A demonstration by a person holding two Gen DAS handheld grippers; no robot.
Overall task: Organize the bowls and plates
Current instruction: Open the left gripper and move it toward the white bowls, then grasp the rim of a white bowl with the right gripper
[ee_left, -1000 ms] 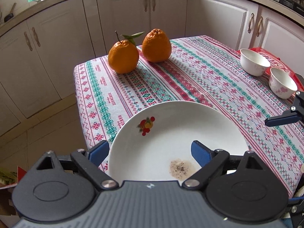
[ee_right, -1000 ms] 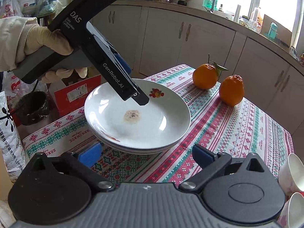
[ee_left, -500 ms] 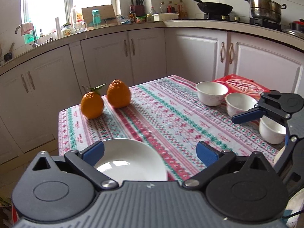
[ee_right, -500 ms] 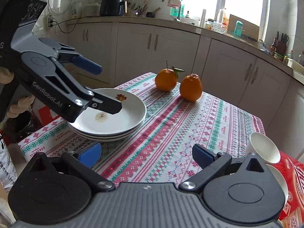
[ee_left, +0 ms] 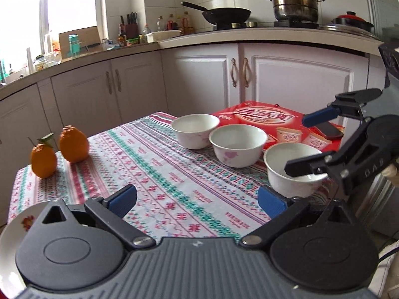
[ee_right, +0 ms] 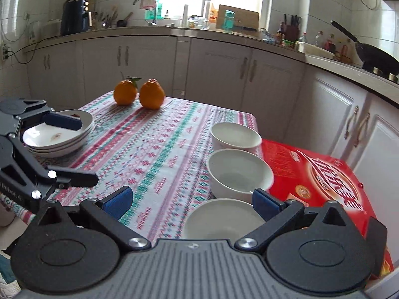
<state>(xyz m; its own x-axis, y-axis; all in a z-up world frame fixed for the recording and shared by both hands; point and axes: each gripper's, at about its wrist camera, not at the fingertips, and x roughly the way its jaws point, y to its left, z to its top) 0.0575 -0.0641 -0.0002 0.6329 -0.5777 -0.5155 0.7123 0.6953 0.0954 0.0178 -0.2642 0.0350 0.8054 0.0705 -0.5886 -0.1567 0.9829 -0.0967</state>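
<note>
Three white bowls stand in a row on the patterned tablecloth (ee_left: 174, 174): the far bowl (ee_left: 195, 130), the middle bowl (ee_left: 237, 144) and the near bowl (ee_left: 291, 167). My left gripper (ee_left: 197, 201) hangs open over bare cloth, holding nothing. My right gripper (ee_right: 192, 203) is open just above the near bowl (ee_right: 219, 219); the left wrist view shows the right gripper (ee_left: 309, 142) with its lower finger across that bowl's mouth. A stack of white plates (ee_right: 57, 134) sits at the table's left corner, behind the left gripper (ee_right: 69, 149).
Two oranges (ee_right: 124, 92) (ee_right: 151, 94) stand at the far edge of the table. A red carton (ee_right: 324, 174) lies right of the bowls, with a dark phone (ee_left: 329, 129) on it. White kitchen cabinets ring the table; the table's near edge is close below both grippers.
The left gripper opened wider and left the top plate, swinging right towards the bowls. The right gripper also swung right, from facing the plate stack to over the near bowl.
</note>
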